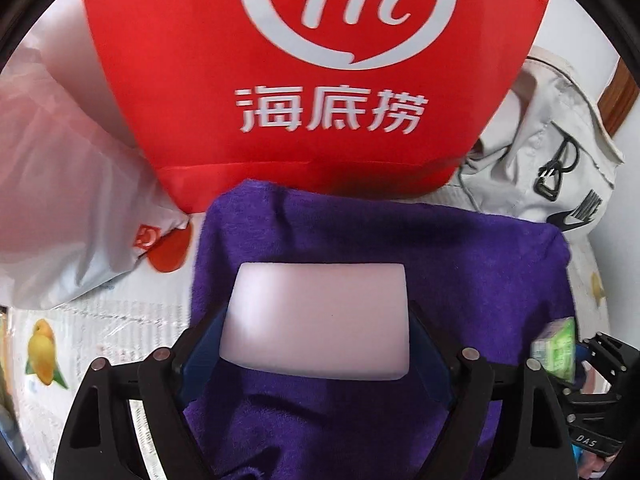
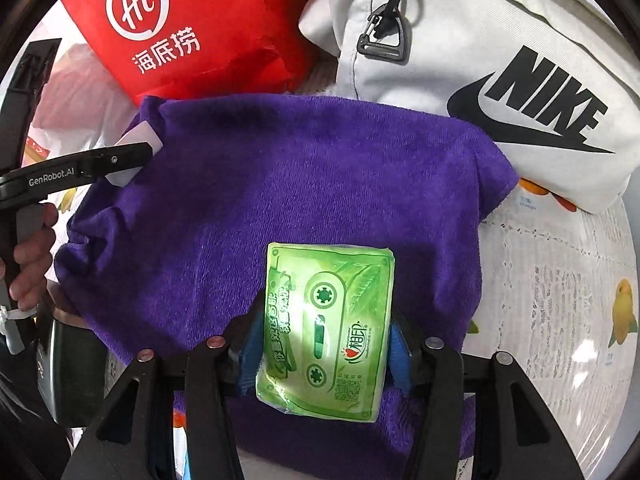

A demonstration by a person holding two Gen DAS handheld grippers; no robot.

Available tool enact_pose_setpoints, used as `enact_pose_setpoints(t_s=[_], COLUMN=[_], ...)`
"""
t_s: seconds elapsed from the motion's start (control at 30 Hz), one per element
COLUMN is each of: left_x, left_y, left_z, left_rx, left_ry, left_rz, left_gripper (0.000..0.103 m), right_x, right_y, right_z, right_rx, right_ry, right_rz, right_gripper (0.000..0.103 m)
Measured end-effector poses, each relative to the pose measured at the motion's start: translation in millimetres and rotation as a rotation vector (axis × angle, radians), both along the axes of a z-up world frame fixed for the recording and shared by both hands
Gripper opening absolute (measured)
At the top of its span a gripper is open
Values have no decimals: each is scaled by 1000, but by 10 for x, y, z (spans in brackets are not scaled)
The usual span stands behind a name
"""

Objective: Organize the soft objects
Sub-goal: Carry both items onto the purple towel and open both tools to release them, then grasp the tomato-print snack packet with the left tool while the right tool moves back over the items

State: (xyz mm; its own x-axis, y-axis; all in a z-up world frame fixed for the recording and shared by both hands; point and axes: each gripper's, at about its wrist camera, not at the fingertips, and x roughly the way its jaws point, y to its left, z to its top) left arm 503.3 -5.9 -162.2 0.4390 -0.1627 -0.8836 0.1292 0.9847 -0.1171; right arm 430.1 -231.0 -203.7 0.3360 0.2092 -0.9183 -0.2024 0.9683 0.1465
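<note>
The red bag is cut off by the top edge in both views. The towel runs past the bottom edge. The white bag is cropped at right.

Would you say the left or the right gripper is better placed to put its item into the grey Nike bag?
Probably the right gripper: it carries the green tissue pack over the purple towel, with the grey Nike fabric bag just ahead. The left gripper, with a white block, faces the red bag.

Both grippers pointing steeply down. Left gripper spreading wide round a block; right gripper clasping a packet.
</note>
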Motion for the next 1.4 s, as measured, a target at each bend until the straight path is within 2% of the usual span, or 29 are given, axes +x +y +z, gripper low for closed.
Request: enact_pose_setpoints(t_s=[0.07, 0.17, 0.27, 0.4, 0.57, 0.77, 0.87, 0.97, 1.1, 1.2, 1.3, 1.4], left_x=[-5, -9, -52, -276, -666, -1262, -1477, -1808, -2233, -2557, -2799, -2889], left_y=[-7, -21, -43, -18, 43, 199, 359, 537, 685, 801, 869, 882], left_z=[12, 63, 140, 356, 665, 918, 849, 838, 744, 659, 512, 324], left_rx=[0, 20, 21, 10, -6, 4, -4, -39, -45, -63, -75, -86], left_ry=[-4, -16, -5, -33, -87, -128, -113, -105, -89, -119, -129, -76], left_rz=[7, 4, 9, 18, 21, 31, 76, 92, 102, 121, 134, 115], left_gripper=[96, 96, 96, 96, 95, 95, 95, 94, 94, 94, 94, 94], right_x=[3, -49, -73, -111, -411, -861, -1169, -1385, -1716, -1985, -2199, -2393], right_y=[0, -7, 0, -26, -113, -222, -283, -270, -226, -210, -191, -157], right_z=[16, 111, 179, 320, 558, 815, 878, 838, 801, 756, 699, 670], right_rx=[4, 17, -1, -3, 3, 78, 133, 161, 88, 29, 41, 32], right_ry=[-10, -60, -76, -86, -140, -204, -267, -245, -224, -220, -202, -200], right_rz=[-2, -1, -4, -24, -22, -47, -94, -107, -69, -79, -68, -76], right_gripper=[84, 89, 89, 89, 89, 89, 89, 89, 89, 89, 89, 89])
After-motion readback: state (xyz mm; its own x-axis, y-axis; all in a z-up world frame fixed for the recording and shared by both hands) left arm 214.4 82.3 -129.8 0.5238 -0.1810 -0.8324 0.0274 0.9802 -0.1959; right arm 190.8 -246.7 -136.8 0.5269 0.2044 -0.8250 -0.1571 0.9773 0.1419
